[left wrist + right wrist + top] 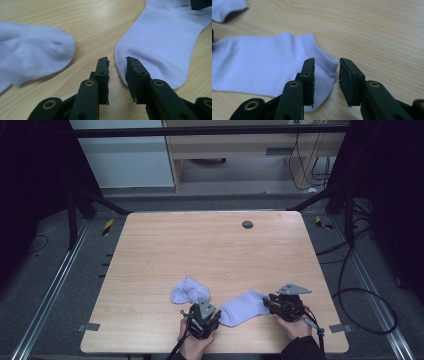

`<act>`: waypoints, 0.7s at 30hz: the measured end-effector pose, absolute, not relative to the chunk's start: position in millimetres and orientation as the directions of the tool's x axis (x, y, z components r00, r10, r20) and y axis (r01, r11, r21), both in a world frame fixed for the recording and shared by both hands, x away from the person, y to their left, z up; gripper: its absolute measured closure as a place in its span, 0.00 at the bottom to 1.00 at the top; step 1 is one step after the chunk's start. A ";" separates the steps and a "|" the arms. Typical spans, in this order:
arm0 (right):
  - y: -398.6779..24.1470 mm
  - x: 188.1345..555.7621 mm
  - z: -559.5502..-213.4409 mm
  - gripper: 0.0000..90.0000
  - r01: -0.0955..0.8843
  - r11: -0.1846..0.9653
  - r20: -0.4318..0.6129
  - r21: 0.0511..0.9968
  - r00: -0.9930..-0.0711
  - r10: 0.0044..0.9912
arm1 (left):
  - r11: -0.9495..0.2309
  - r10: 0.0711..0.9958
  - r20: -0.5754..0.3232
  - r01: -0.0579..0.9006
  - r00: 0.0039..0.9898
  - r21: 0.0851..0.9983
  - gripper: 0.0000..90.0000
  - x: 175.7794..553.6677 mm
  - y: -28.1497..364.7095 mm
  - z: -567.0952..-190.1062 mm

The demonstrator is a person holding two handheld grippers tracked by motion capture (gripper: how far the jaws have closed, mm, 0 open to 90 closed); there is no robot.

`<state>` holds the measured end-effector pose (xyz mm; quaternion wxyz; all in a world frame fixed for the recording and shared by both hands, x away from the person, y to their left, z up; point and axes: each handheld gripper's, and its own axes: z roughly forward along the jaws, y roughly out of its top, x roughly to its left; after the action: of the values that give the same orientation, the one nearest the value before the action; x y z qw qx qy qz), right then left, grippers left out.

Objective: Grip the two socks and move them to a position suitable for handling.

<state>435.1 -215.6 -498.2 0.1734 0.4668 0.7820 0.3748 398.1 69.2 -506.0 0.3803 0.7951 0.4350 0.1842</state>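
At the near edge of the wooden table: both grippers sit low over the work, one at each end of a flat sock.
Table (165, 250): light wood-grain top with a small dark round cap (247, 224) toward 12 o'clock, well apart from everything else.
Flat sock (242, 309): pale lilac ankle sock lying stretched out on the wood at about 6 o'clock of the tabletop, between the two grippers, running from 8 o'clock up toward 2 o'clock.
Crumpled sock (189, 290): second lilac sock, bunched, at 10 o'clock from the flat one, close by but apart from it, just beyond the left gripper.
Left gripper (206, 316): held in the person's left hand at the sock's 8 o'clock end; in the left gripper view (117, 67) its jaws stand spread, the rounded end of the flat sock (160, 42) lying just ahead of the gap and behind the right-hand jaw, no pad pressing on it.
Right gripper (269, 303): held in the right hand at the sock's 2 o'clock end; in the right gripper view (327, 68) its jaws are parted, the sock's corner (269, 65) reaching into the gap, loose, not pinched.
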 end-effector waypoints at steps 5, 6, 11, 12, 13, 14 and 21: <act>-213.2 435.7 -501.8 0.78 0.610 0.317 0.056 0.727 -0.512 0.857 | -0.339 0.833 -0.028 0.551 0.552 0.763 0.88 398.1 67.8 -505.7; -212.8 435.4 -501.7 0.85 0.610 0.315 0.061 0.727 -0.514 0.856 | -0.341 0.834 -0.028 0.554 0.552 0.760 0.91 398.3 66.7 -505.5; -209.6 433.6 -499.5 0.97 0.621 0.318 0.066 0.716 -0.514 0.856 | -0.343 0.834 -0.027 0.557 0.551 0.757 0.99 399.4 64.0 -504.2; -209.3 432.9 -498.2 0.98 0.620 0.314 0.073 0.719 -0.517 0.853 | -0.335 0.836 -0.032 0.554 0.548 0.762 0.99 399.7 64.1 -503.7; -209.5 431.6 -496.0 0.98 0.616 0.306 0.082 0.726 -0.519 0.851 | -0.331 0.836 -0.029 0.547 0.547 0.769 0.99 400.1 64.6 -502.4; -209.5 431.6 -496.0 0.98 0.616 0.306 0.082 0.726 -0.519 0.851 | -0.331 0.836 -0.029 0.547 0.547 0.769 0.99 400.1 64.6 -502.4; -222.6 409.5 -472.9 0.98 0.539 0.254 0.038 0.803 -0.473 0.880 | -0.346 0.816 -0.003 0.493 0.578 0.799 0.99 407.3 50.2 -486.3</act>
<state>409.5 -222.6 -472.9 0.2163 0.4656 0.7619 0.3950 407.3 50.2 -486.3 0.3969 0.7946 0.4118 0.2039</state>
